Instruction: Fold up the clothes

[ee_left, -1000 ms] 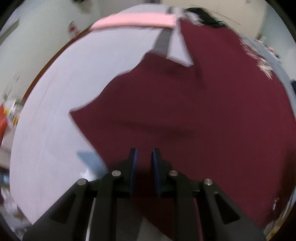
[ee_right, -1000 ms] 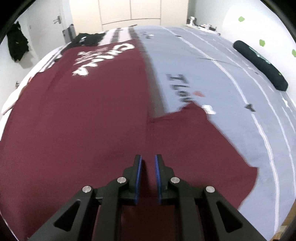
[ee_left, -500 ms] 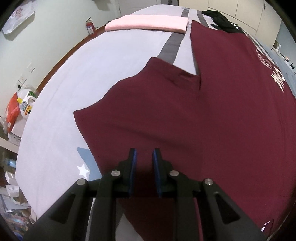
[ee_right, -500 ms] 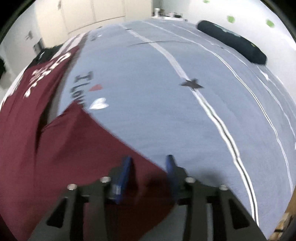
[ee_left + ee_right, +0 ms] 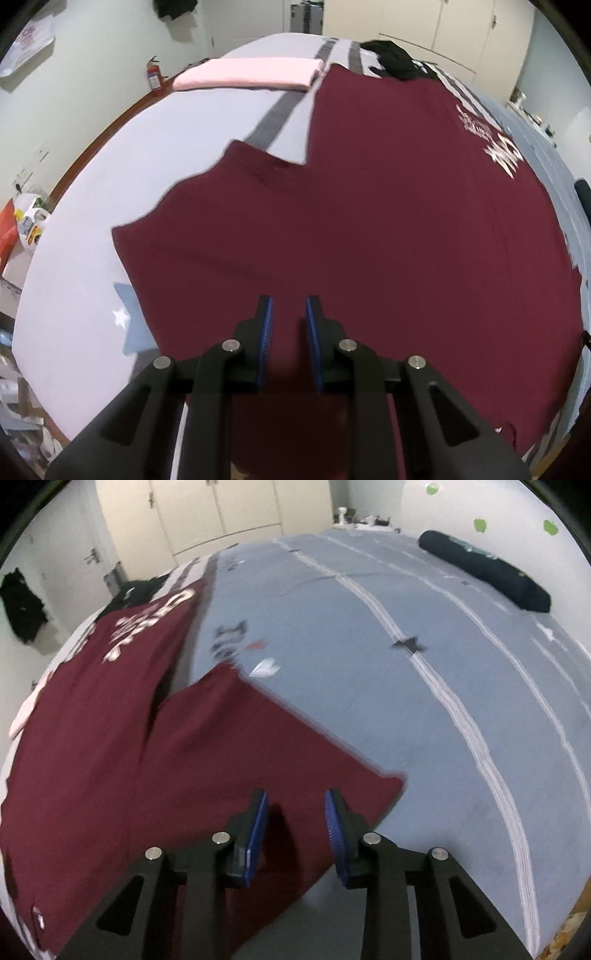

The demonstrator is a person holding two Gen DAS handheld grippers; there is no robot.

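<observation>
Maroon T-shirt (image 5: pixel 369 221) lies spread flat on the bed (image 5: pixel 406 664), white lettering on its far part, one sleeve reaching out over the grey-blue sheet on each side. The left hand-held gripper (image 5: pixel 289 314) hangs over the shirt's near part with a narrow gap between its blue pads; no cloth is visibly caught between them, so it looks released. The right hand-held gripper (image 5: pixel 295 805) hovers above the right sleeve (image 5: pixel 258 746), its jaws closing with nothing pinched between them. A folded pink garment (image 5: pixel 247 74) and a black garment (image 5: pixel 399 61) lie at the bed's far end; a dark roll (image 5: pixel 484 570) rests near the wall.
</observation>
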